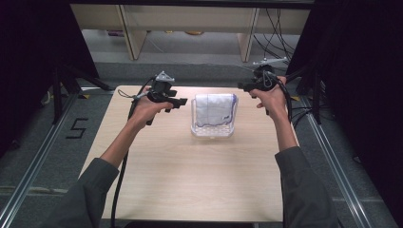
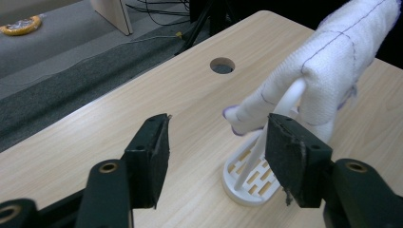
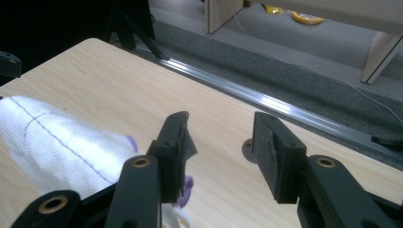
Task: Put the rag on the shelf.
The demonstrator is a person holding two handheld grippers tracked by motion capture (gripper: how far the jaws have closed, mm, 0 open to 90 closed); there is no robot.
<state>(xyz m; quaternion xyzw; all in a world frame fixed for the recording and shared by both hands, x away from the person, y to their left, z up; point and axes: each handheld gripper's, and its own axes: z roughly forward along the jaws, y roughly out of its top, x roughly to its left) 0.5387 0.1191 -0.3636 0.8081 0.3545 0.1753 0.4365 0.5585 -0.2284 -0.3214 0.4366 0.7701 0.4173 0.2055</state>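
Note:
A white cloth with purple stitching (image 1: 215, 108) hangs draped over a small white slotted rack (image 1: 212, 129) at the far middle of the table. In the left gripper view the cloth (image 2: 332, 61) covers the rack's hoop and the slotted base (image 2: 247, 183) shows below. My left gripper (image 1: 177, 102) is held just left of the rack, jaws open and empty (image 2: 216, 156). To the right of the rack, near the far edge, my right gripper (image 1: 244, 87) is open too (image 3: 221, 152), with the cloth (image 3: 52, 142) at its lower left.
The wooden table (image 1: 190, 175) has a round hole (image 2: 222, 65) near its far edge. Beyond it lie grey floor, wooden furniture legs (image 1: 134, 35) and cables (image 1: 278, 33). Dark stands flank the table, and a metal rail (image 3: 266, 102) runs along the floor.

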